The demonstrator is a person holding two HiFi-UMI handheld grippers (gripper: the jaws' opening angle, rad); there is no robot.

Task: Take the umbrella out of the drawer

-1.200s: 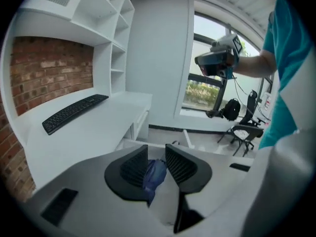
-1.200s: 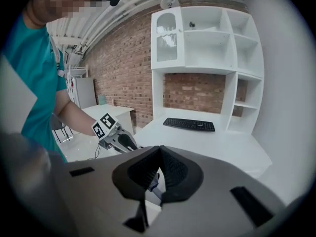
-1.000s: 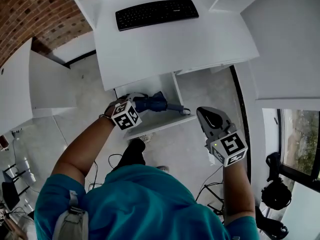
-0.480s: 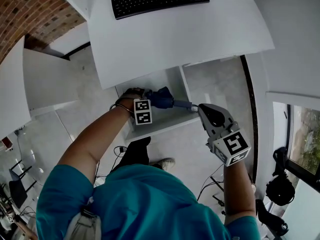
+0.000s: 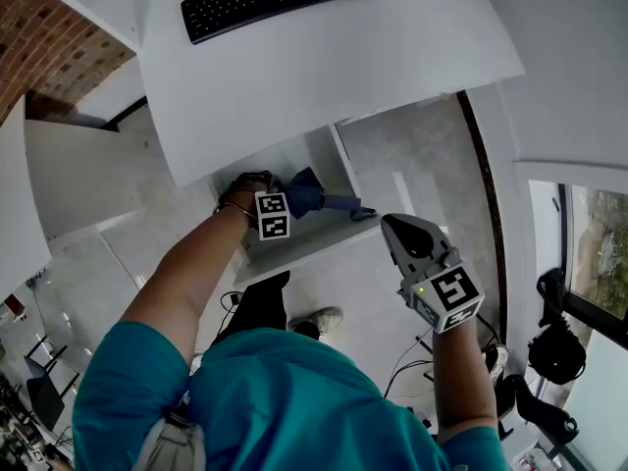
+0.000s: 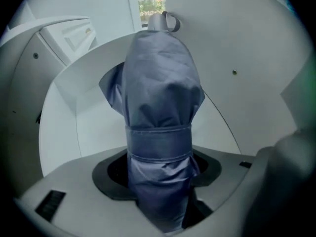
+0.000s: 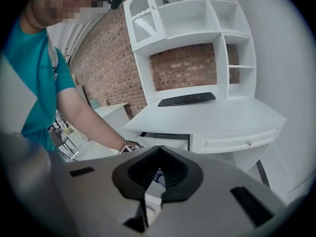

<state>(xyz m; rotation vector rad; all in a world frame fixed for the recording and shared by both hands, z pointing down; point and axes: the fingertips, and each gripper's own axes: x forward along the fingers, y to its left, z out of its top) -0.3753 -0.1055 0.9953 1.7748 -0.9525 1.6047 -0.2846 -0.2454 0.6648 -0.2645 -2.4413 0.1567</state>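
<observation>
Two grippers are at work: the left gripper (image 5: 269, 210) points straight down into the open drawer (image 5: 306, 247) under the white desk (image 5: 334, 77). Its jaws are closing around the folded blue umbrella (image 5: 312, 198), which lies in that drawer, and a dark gap shows beside the fabric on one side. The right gripper (image 7: 147, 202) hangs just in front of the drawer, jaws together with nothing between them.

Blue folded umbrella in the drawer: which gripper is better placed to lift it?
Left gripper: its closing fingers straddle the blue folded umbrella inside the white drawer; right gripper hangs outside, shut.
</observation>
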